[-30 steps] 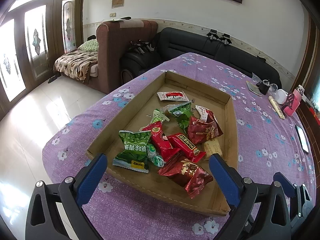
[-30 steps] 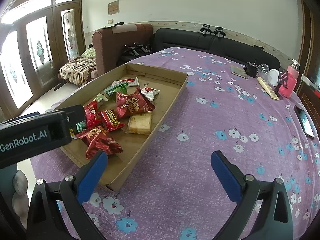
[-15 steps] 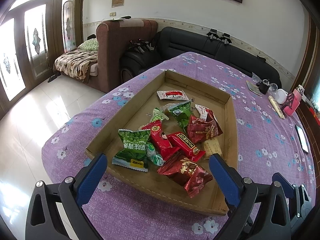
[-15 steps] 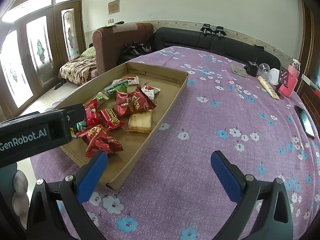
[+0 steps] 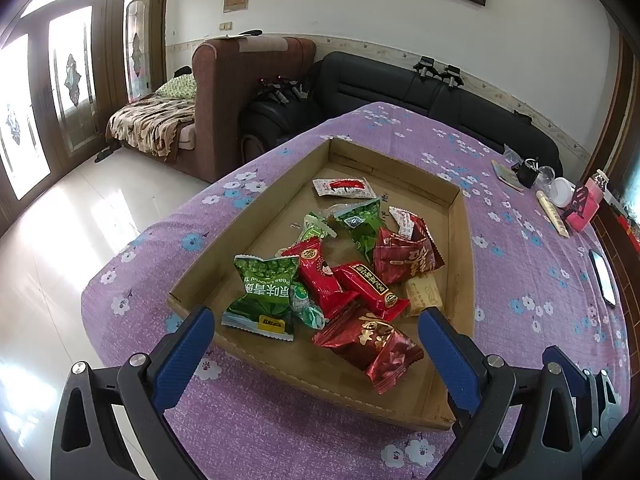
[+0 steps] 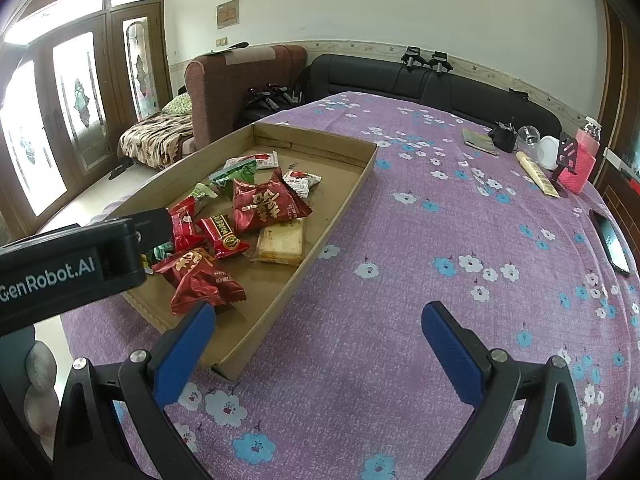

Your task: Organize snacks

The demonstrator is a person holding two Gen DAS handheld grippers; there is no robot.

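A shallow cardboard tray (image 5: 464,248) lies on the purple flowered tablecloth and holds several snack packets. Among them are a green pea packet (image 5: 266,288), a dark red packet (image 5: 376,346) nearest me, red packets (image 5: 404,258), and a pale biscuit (image 5: 424,292). My left gripper (image 5: 316,344) is open and empty, hovering over the tray's near edge. My right gripper (image 6: 318,338) is open and empty above the cloth, right of the tray (image 6: 340,208). The left gripper's body (image 6: 68,268) hides some packets in the right wrist view.
A phone (image 6: 612,240) lies at the table's right edge. A pink case (image 6: 576,166), a white cup (image 6: 550,152), a black holder (image 6: 505,138) and a booklet (image 6: 478,140) stand at the far right. Sofas (image 5: 400,88) stand behind the table.
Both grippers have moved slightly forward toward the tray. Nothing was taken hold of or let go.
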